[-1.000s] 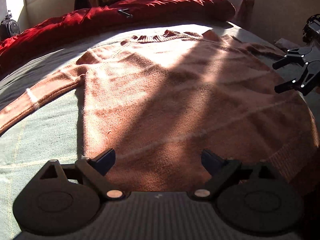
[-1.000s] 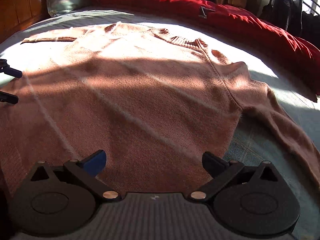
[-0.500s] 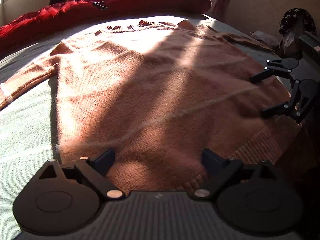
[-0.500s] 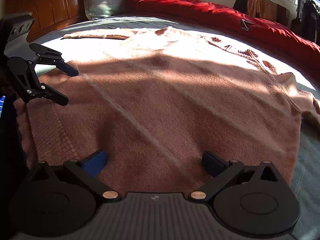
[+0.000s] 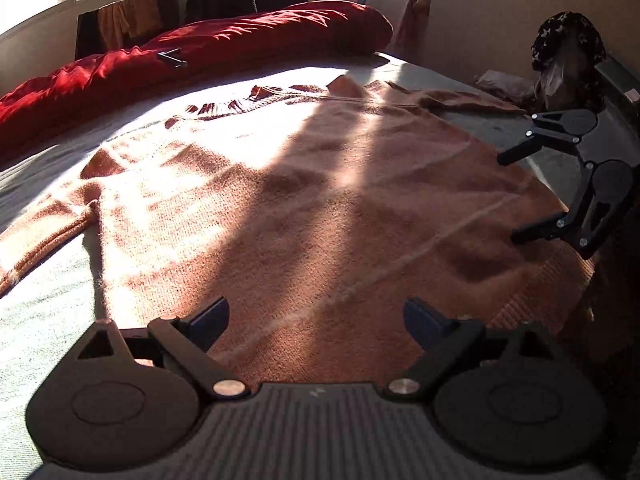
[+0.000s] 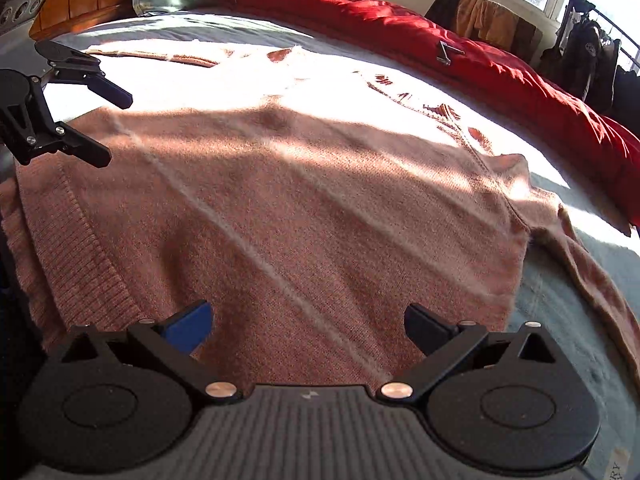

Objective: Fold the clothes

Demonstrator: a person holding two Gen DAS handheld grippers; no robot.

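sweater [image 5: 304, 208] flat on bed [image 5: 36, 320], neck toward red duvet [image 5: 200, 52] | left gripper [image 5: 316, 316] spread wide, over sweater hem | right gripper [image 6: 308, 316] spread wide, over hem

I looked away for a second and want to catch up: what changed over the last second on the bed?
Both grippers swung round to the sweater's ribbed hem, so each now sees the other: the right gripper at the hem's right corner, the left gripper at its left corner. Neither took hold; both stayed open. The sweater stayed flat on the bed, and the red duvet did not move.
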